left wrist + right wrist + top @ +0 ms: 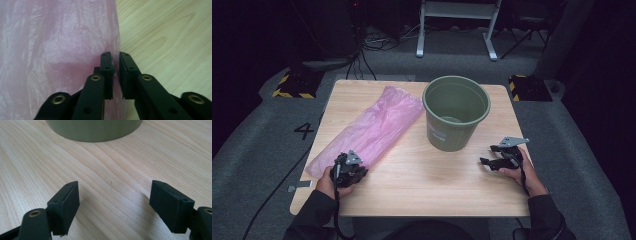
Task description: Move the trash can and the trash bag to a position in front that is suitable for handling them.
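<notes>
We see the high view lit unevenly: the table (412,185) is bright under overhead light, while the surrounding floor and background fall off to near black, hiding detail at the frame edges. Resolution there is modest and fine edges look soft. The bucket (456,112) casts a faint, short shadow on the wood. In the left gripper view, the pink bag (55,50) shows pale glare streaks along its wrinkles, and the near parts of the black jaws at the bottom are slightly out of focus. In the right gripper view, wood grain is sharp mid-frame, and soft shadows lie beside each jaw. Both gripper views have a greenish-yellow cast.
</notes>
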{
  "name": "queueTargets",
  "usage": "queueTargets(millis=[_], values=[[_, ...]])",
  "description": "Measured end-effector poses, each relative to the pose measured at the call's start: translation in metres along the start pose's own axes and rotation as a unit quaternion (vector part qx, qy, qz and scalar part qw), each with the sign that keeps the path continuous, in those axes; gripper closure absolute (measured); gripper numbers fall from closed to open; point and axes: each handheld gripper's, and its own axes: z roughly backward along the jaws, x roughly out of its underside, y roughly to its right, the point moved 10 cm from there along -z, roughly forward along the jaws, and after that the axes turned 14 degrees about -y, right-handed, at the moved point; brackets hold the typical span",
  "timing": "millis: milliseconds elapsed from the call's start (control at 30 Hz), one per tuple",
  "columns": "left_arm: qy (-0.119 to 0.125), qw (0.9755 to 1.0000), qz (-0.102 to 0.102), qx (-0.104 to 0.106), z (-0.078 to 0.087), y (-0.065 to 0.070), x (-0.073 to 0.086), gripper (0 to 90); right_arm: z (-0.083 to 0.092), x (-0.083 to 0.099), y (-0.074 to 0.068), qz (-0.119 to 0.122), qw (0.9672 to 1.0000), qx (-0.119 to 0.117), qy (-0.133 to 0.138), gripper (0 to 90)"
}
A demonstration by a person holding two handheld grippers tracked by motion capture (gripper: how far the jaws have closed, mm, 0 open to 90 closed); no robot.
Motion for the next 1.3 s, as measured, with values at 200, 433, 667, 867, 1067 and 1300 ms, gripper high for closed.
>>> queueTargets(millis=[200,433,667,867,1067,1300], values=[[0.012,0.9997,0.007,0.021,-0.007,0.021,-0.014,55.4,0.0,0.0,0.0,0.0,1.0,0.0,0.0,24.1],[0.016,0.9996,0.014,0.017,-0.004,0.029,-0.015,19.3,0.0,0.0,0.0,0.0,1.0,-0.001,0.0,24.1],[0.047,0.9988,0.012,0.006,0.02,0.032,-0.018,16.5,0.0,0.0,0.0,0.001,1.0,-0.002,0.0,24.1],[0.084,0.9965,0.004,-0.005,0.041,0.027,-0.02,16.3,0.0,0.0,0.0,0.001,1.0,-0.003,0.0,24.0],[0.1,0.994,0.032,-0.028,0.053,-0.001,-0.013,16.8,0.0,0.0,0.0,0.002,1.0,-0.003,0.0,24.0],[0.126,0.9901,0.041,-0.047,0.06,-0.03,-0.001,18.1,0.0,0.0,0.0,0.003,1.0,-0.003,0.0,24.0]])
